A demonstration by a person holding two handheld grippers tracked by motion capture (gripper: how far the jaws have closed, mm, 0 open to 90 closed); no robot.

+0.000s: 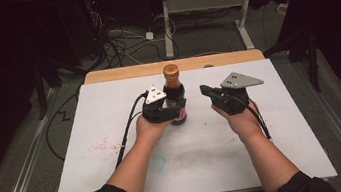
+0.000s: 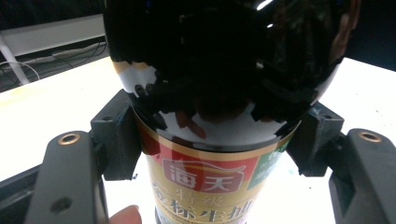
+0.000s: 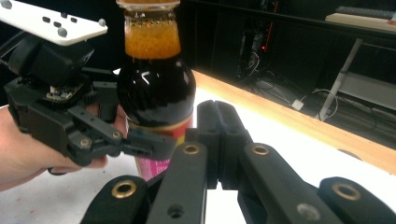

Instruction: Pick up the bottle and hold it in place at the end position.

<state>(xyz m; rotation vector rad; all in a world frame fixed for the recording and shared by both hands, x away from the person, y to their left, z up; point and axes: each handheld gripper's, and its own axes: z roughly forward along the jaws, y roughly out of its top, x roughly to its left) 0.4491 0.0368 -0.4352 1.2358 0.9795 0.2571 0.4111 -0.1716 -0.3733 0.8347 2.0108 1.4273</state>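
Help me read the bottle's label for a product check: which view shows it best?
The left gripper view: the label faces the camera close up, print legible. The right gripper view shows a sliver behind the left tongs; the high view shows the bottle small.

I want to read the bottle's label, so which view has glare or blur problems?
Left gripper view: bottle fills the frame, its dark glass mirroring the claw and lamp glints, the table blown out white. Right gripper view: near claw soft. High view: surroundings dark, label too small.
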